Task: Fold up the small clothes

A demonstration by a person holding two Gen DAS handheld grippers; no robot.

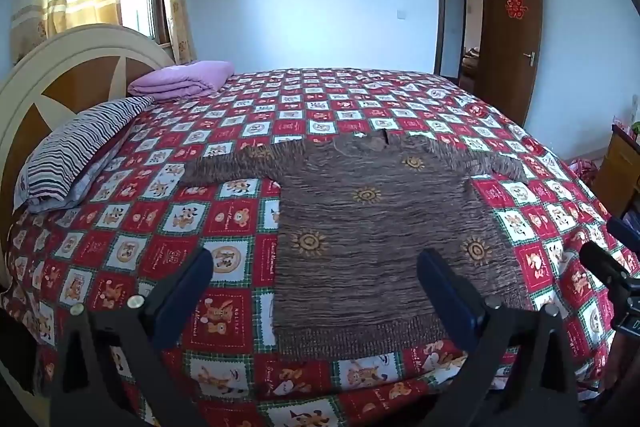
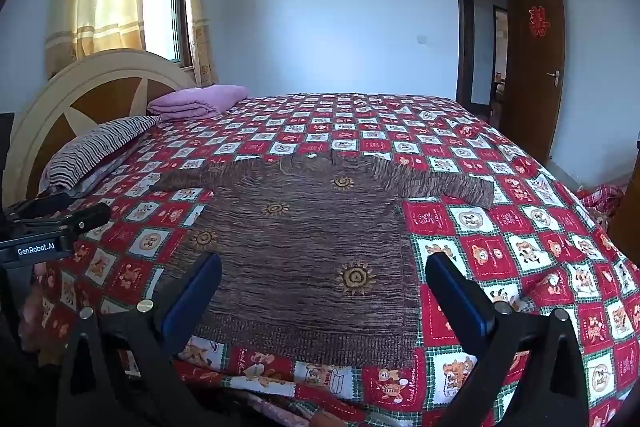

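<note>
A small brown knitted sweater (image 1: 380, 219) lies flat and face up on the bed (image 1: 168, 227), spread over a red, white and green patchwork quilt (image 1: 532, 227). Its knit is streaky brown with yellow sun motifs scattered across the front. Both sleeves stretch straight out, one toward 9 o'clock and one toward 3 o'clock, the neckline points to 12 o'clock, and the ribbed hem lies near the bed's edge at 6 o'clock.

The left gripper (image 1: 316, 291) has its fingers wide apart and holds nothing; in its own view they frame the hem's 9 o'clock corner without touching it. The right gripper (image 2: 324, 295) is likewise spread wide and empty, framing the hem's 3 o'clock corner.

A striped pillow (image 1: 76, 155) and a folded purple blanket (image 1: 180, 79) sit by the headboard (image 1: 80, 75) at 10 o'clock.
</note>
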